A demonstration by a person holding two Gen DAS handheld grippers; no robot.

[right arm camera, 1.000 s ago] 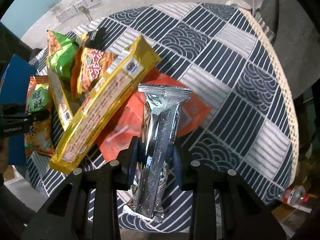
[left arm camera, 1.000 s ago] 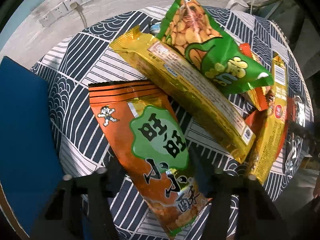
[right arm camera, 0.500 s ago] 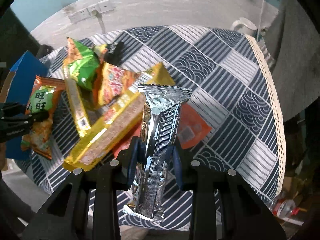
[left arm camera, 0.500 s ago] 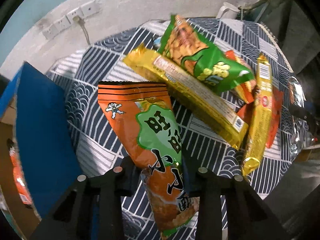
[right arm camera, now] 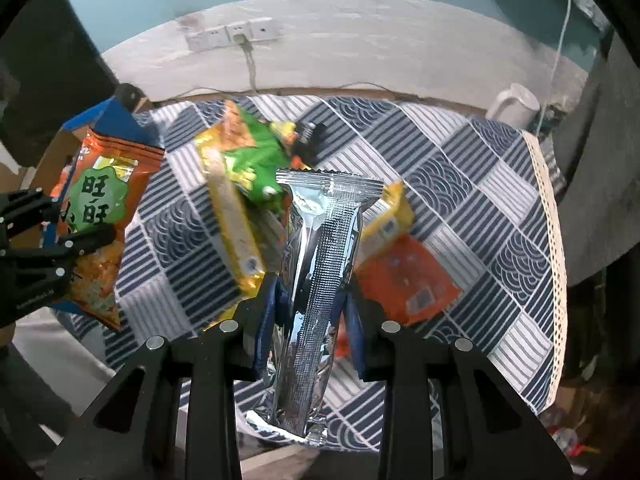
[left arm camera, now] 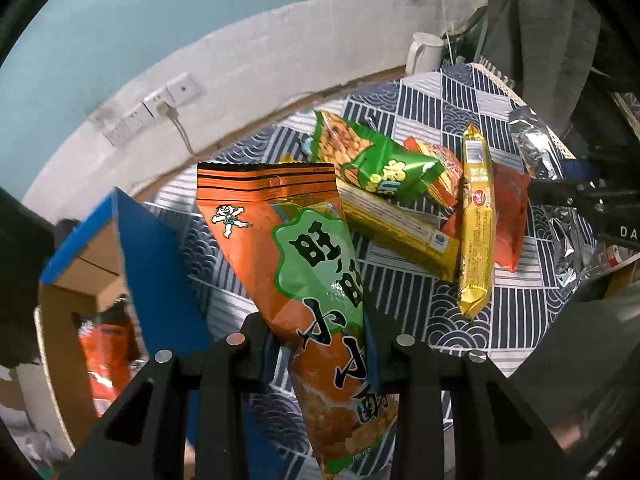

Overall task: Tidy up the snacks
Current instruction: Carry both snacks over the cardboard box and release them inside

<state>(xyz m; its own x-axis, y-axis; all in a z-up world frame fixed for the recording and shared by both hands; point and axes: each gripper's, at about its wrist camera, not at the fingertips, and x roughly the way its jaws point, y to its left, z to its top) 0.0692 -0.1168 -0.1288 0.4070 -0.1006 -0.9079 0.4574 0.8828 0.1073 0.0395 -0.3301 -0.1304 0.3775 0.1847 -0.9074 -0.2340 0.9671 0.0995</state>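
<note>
Teal wall and patterned tabletop (right arm camera: 460, 184) carrying a pile of snack packets (left arm camera: 404, 200).
Left gripper (left arm camera: 320, 344) fingers are clamping an orange rice-cracker bag (left arm camera: 296, 264) beside the blue box (left arm camera: 152, 264) at the tabletop's left edge; right gripper (right arm camera: 308, 312) fingers are clamping a silver foil packet (right arm camera: 316, 280) above the tabletop's near edge.

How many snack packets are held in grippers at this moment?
2. The orange packet is in the left gripper; the silver packet is in the right gripper. Other packets lie on the table.
</note>
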